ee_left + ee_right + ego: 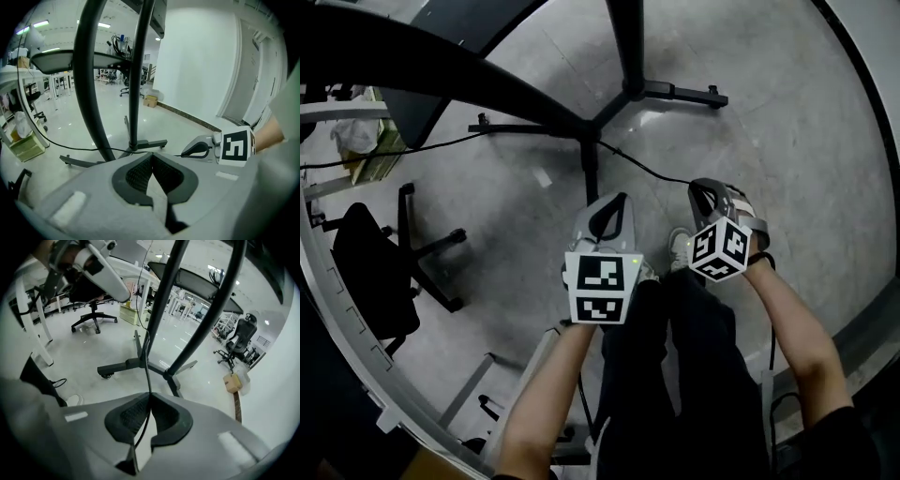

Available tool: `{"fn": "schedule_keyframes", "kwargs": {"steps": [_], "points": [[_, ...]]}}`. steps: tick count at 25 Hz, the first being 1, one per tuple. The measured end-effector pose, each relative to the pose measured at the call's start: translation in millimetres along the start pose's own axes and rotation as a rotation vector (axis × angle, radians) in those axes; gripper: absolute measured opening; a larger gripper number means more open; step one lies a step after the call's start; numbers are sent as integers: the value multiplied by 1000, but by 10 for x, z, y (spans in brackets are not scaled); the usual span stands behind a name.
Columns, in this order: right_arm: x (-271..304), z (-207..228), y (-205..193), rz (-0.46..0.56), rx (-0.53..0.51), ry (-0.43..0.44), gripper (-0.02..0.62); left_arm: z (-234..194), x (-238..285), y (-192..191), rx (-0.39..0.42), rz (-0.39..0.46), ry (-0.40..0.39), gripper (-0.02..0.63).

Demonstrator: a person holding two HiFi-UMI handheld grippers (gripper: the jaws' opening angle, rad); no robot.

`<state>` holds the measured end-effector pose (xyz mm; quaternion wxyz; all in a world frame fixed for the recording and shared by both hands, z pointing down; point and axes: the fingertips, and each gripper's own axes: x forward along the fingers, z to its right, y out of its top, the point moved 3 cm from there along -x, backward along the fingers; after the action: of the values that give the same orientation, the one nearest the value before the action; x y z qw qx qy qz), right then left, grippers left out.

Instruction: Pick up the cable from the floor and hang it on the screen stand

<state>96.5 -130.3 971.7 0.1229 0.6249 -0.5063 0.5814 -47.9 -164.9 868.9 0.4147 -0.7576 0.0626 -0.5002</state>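
Observation:
The thin black cable (649,170) runs from the left over the grey floor, past the screen stand's black star base (623,94), to my right gripper (705,192). In the right gripper view the cable (146,366) comes up from the stand's foot (140,363) and passes between the closed pads, so my right gripper (150,397) is shut on it. My left gripper (605,217) hangs beside it, nearer the stand's front leg. Its jaws (151,159) are shut with nothing between them. The left gripper view shows the cable (70,149) low by the stand's post (138,75).
A black office chair (375,272) stands at the left by a curved desk edge (356,337). The stand's curved black arm (441,80) sweeps overhead. The person's dark trousers (675,356) and a shoe (679,246) are below the grippers. A cardboard box (234,380) sits by the wall.

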Motion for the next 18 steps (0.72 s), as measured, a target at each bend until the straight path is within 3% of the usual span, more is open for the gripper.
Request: {"fn": "schedule_keyframes", "kwargs": {"steps": [6,14,18], "points": [[-824,345,497,75,-127,-80,18,-1,-622,449,-39,54,28,2],[-1909,571,1398,220,-352,-95,19,-24,-1305,1047,-36,128,72,2],[-2362,646,1761,262,-399,-112,19,-42,-1660,1339,-22,166,91,2]]}}
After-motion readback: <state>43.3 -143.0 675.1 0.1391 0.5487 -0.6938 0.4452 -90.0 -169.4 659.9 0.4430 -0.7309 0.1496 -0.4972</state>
